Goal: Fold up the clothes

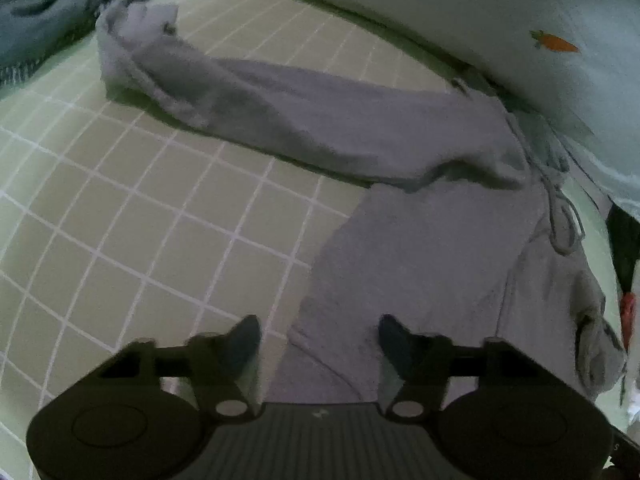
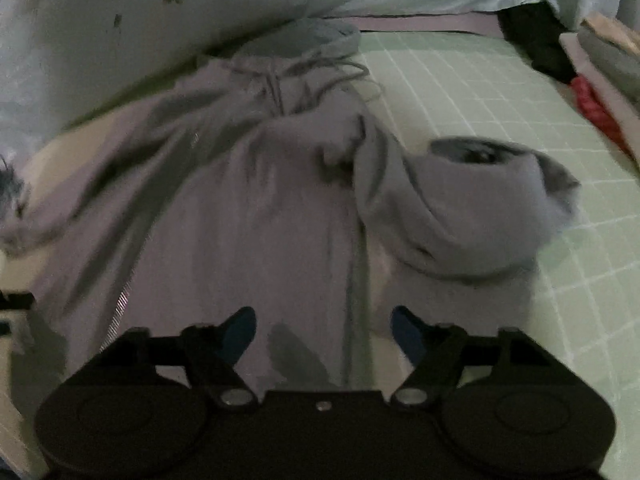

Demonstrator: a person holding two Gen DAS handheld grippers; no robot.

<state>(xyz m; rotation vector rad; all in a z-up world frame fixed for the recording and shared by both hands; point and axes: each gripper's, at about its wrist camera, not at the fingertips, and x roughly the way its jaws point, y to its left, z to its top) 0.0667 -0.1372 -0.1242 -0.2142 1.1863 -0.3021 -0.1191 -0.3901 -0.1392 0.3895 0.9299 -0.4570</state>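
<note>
A grey hooded sweatshirt (image 1: 420, 248) lies on a green checked bedsheet (image 1: 140, 208). Its one sleeve (image 1: 240, 100) stretches out to the far left, and its drawstrings (image 1: 560, 208) lie at the right. My left gripper (image 1: 318, 330) is open and empty, hovering over the sweatshirt's lower left edge. In the right wrist view the sweatshirt body (image 2: 248, 220) fills the middle, with its other sleeve (image 2: 460, 208) folded over at the right and the hood (image 2: 304, 40) at the far end. My right gripper (image 2: 324, 322) is open and empty above the body near the zipper line.
A pale quilt with a carrot print (image 1: 554, 42) lies along the far side. A dark blue-grey garment (image 1: 36, 12) sits at the far left. A stack of folded clothes, black, red and grey (image 2: 592, 68), lies at the right edge of the bed.
</note>
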